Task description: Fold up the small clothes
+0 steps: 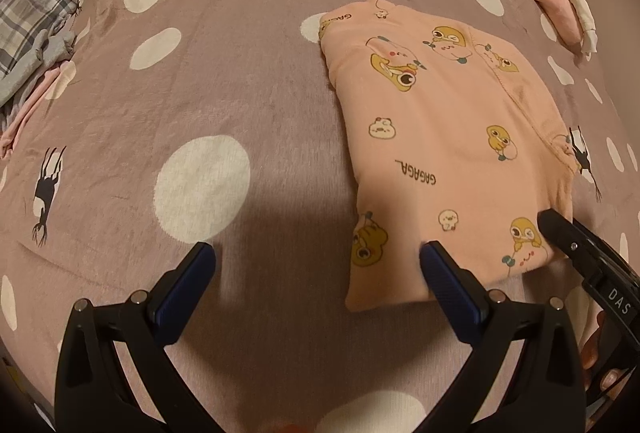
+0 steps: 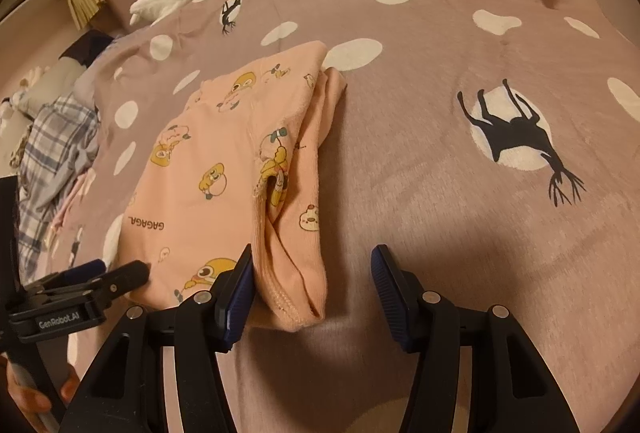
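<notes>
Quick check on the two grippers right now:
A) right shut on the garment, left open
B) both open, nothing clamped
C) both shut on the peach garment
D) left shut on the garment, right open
B: the left gripper and the right gripper both have their jaws spread wide at the near edge of the folded peach garment, and no cloth is pinched.

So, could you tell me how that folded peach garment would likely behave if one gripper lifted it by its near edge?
The peach garment looks soft and thin, so it would probably droop. Its stacked layers look loose at the hem, so they may slide apart. It likely drags on the fuzzy blanket rather than gliding.
</notes>
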Available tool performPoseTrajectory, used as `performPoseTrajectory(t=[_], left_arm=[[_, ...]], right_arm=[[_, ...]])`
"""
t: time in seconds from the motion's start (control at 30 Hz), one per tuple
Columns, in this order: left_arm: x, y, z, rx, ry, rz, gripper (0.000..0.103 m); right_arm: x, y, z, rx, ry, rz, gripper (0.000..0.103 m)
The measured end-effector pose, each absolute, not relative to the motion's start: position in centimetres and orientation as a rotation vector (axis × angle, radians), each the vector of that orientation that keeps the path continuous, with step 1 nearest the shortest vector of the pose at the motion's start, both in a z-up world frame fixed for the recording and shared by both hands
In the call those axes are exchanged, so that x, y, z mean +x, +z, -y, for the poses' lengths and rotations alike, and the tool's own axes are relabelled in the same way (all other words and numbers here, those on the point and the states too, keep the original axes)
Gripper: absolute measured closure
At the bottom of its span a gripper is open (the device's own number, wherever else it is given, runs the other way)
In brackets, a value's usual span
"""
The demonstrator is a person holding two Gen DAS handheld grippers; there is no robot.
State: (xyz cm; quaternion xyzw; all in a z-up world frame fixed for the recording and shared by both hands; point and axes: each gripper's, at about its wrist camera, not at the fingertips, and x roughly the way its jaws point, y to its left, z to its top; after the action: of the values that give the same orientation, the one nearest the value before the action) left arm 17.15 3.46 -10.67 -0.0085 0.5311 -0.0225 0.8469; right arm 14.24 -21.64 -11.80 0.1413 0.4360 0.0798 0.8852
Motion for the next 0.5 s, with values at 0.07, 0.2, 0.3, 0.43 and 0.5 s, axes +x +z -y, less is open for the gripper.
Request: performPoseTrajectory(t=[0.07, 0.2, 0.3, 0.43, 0.5], left_arm=[[16.8, -10.6, -3.4, -0.011, -0.044, -1.120, 0.000], [16.1, -10.6, -3.4, -0.003, -0.048, -1.131, 0.000], [15.5, -10.5, -3.3, 0.009, -0.048, -1.136, 0.000], [14.4, -10.0, -3.1, 0.033, -0.046, -1.129, 0.000], [13.5, -9.5, -3.1, 0.039, -0.048, -1.111, 0.000]], right_arm=[[14.1, -11.7, 21.7, 0.296, 0.164, -0.909, 0.047], [13.5, -11.6, 21.8, 0.297, 0.155, -0.914, 0.046], [13.0, -11.5, 21.7, 0.289, 0.143, -0.916, 0.046], [12.1, -11.3, 21.8, 0.266, 0.133, -0.924, 0.046], [11.6, -11.0, 21.8, 0.249, 0.131, -0.921, 0.046]])
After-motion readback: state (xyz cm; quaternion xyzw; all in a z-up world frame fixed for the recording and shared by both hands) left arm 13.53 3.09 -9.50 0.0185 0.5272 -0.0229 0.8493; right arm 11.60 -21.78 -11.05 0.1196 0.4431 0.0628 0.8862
